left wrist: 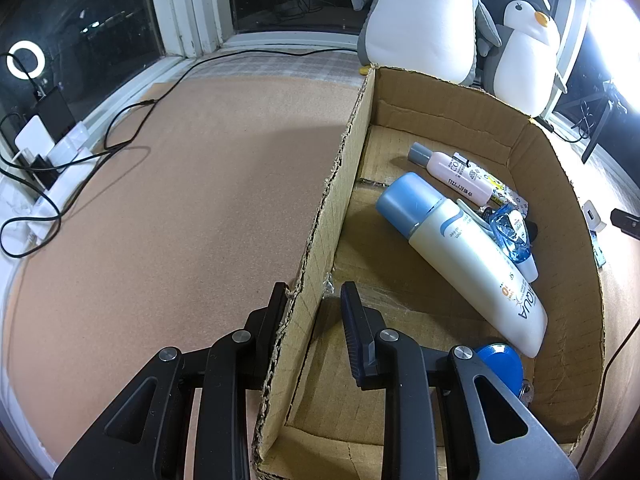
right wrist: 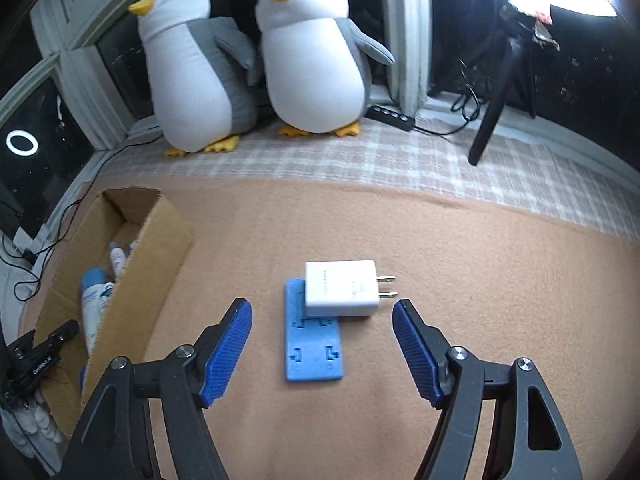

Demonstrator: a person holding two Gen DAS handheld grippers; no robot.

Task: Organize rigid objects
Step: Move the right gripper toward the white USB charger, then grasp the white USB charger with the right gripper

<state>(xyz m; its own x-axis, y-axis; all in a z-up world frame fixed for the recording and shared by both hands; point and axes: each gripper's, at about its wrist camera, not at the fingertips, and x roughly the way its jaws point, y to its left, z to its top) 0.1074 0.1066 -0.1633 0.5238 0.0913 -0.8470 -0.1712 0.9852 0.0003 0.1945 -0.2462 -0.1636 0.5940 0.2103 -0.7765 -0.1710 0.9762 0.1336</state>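
Observation:
A cardboard box (left wrist: 560, 200) holds a large cream bottle with a blue cap (left wrist: 460, 256), a small pink bottle (left wrist: 452, 170), a blue-wrapped item (left wrist: 512, 232) and a round blue object (left wrist: 500, 364). My left gripper (left wrist: 314, 300) straddles the box's left wall (left wrist: 336, 208), one finger outside, one inside, with a gap to the inner finger. In the right wrist view a white charger plug (right wrist: 342, 289) rests partly on a flat blue plastic piece (right wrist: 312, 348) on the tan mat. My right gripper (right wrist: 322, 320) is open, its fingers on either side of them. The box (right wrist: 132, 280) lies to the left.
Two plush penguins (right wrist: 256, 60) stand at the back by the window. Black cables (left wrist: 120, 132) and white chargers (left wrist: 36, 140) lie at the mat's left edge. A black power strip (right wrist: 390, 117) and a tripod leg (right wrist: 490, 120) are at the back right.

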